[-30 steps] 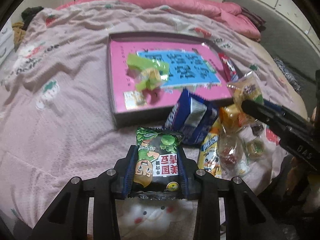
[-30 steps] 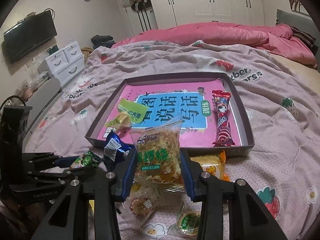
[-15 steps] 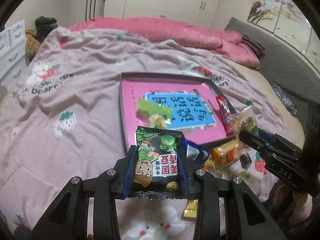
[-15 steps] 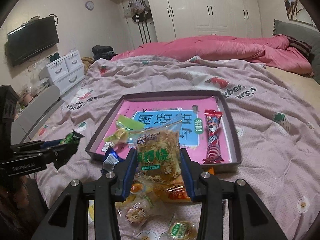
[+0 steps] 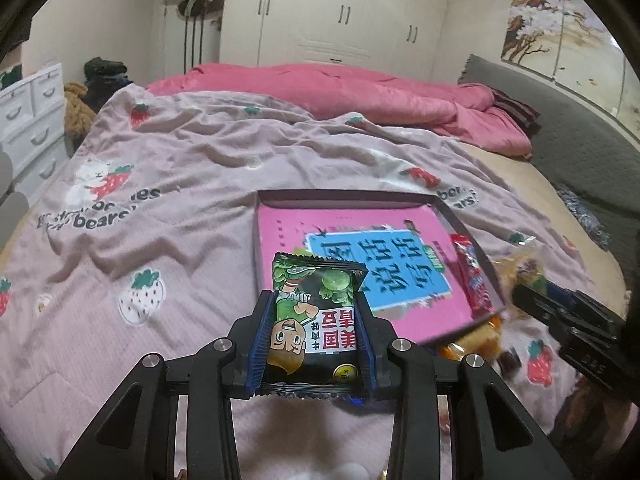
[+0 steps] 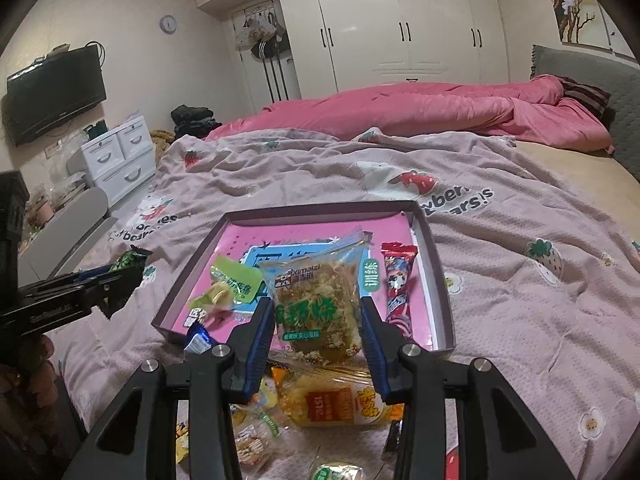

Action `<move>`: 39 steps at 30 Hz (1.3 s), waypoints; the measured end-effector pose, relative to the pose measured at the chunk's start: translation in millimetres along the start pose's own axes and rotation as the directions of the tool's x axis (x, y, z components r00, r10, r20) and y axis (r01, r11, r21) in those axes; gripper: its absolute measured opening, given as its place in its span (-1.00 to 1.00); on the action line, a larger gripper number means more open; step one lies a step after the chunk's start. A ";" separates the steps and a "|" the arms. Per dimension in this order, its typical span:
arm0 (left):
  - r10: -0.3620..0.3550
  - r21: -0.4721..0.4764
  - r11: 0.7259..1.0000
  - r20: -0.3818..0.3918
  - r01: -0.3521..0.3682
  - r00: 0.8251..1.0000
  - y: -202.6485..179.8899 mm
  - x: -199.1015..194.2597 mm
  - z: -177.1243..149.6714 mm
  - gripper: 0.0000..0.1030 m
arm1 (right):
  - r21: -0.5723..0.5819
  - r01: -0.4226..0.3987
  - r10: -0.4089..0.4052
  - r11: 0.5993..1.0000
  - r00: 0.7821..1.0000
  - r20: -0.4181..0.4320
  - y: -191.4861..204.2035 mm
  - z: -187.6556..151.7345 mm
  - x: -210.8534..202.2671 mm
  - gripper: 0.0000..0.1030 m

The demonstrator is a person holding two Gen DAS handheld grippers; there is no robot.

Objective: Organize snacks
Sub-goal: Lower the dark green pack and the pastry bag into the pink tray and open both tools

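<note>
My left gripper [image 5: 313, 336] is shut on a dark green snack packet [image 5: 316, 320] with a cartoon figure, held above the bedspread just left of the tray. My right gripper [image 6: 318, 340] is shut on a clear bag of crumbly cake [image 6: 318, 300] in front of the tray's near edge. The shallow grey tray [image 6: 438, 280] with a pink and blue liner holds a red candy stick [image 6: 398, 288] and a light green wrapped snack [image 6: 230, 284]. Loose snacks lie below the right gripper, among them a yellow pack [image 6: 340, 404] and a blue packet [image 6: 198, 338].
The pink strawberry bedspread [image 5: 160, 208] stretches wide to the left of the tray. A rumpled pink duvet [image 6: 420, 110] lies at the far end. White drawers [image 6: 116, 156] and a wall television [image 6: 56, 92] stand off the bed's left side.
Both grippers have risen and tilted up with their packets, so the tray sits lower and the room's far wall has come into view. Both grips are unchanged.
</note>
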State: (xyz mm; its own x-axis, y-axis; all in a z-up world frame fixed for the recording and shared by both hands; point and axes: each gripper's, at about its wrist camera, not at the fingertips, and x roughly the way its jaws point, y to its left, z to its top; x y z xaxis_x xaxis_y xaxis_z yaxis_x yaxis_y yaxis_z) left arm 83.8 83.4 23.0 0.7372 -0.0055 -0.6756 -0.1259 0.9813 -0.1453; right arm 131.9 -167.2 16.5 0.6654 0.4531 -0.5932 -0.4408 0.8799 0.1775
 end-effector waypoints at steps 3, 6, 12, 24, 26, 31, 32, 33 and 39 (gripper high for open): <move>0.024 -0.006 1.000 -0.010 -0.024 1.000 4.1 12.9 2.0 -0.24 | 0.001 0.008 -0.008 1.000 1.000 0.009 -2.0 2.6 0.4 -0.17; 0.069 0.007 0.998 -0.029 -0.069 0.997 5.2 29.1 0.7 -0.24 | 0.006 0.015 -0.015 1.000 1.000 0.019 -5.3 5.8 0.6 -0.17; 0.104 0.041 0.994 -0.063 -0.102 0.993 2.0 52.4 -3.4 -0.24 | 0.022 0.037 -0.038 0.999 0.999 0.029 -15.7 11.5 4.5 -0.17; 0.100 0.074 0.993 -0.114 -0.092 0.988 -11.7 76.5 -7.6 -0.24 | 0.049 0.070 -0.072 0.996 0.997 0.026 -32.0 18.1 18.5 -0.17; 0.096 0.075 0.993 -0.120 -0.087 0.988 -13.3 78.5 -8.1 -0.24 | 0.047 0.076 -0.077 0.996 0.997 0.021 -32.7 18.5 22.3 -0.17; 0.086 0.081 0.994 -0.128 -0.076 0.988 -18.8 83.9 -8.2 -0.24 | 0.048 0.082 -0.082 0.995 0.997 0.006 -36.0 17.3 31.3 -0.17; 0.084 0.081 0.994 -0.129 -0.074 0.988 -19.5 84.6 -7.7 -0.24 | 0.047 0.084 -0.084 0.995 0.996 0.003 -36.3 17.1 32.8 -0.17; 0.080 0.080 0.994 -0.130 -0.070 0.988 -20.6 85.9 -7.1 -0.24 | 0.046 0.083 -0.083 0.995 0.997 -0.001 -36.7 17.0 35.0 -0.17; 0.070 0.083 0.995 -0.132 -0.060 0.989 -25.4 89.1 -5.5 -0.24 | 0.042 0.088 -0.087 0.995 0.996 -0.024 -38.3 14.9 45.6 -0.17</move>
State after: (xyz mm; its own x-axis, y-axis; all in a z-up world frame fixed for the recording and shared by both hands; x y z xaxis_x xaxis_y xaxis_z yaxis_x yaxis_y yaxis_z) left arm 149.0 56.9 -37.5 0.6325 0.0381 -0.7736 -0.1140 0.9925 -0.0444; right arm 188.1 -178.1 -5.6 0.6870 0.3710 -0.6248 -0.3548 0.9216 0.1571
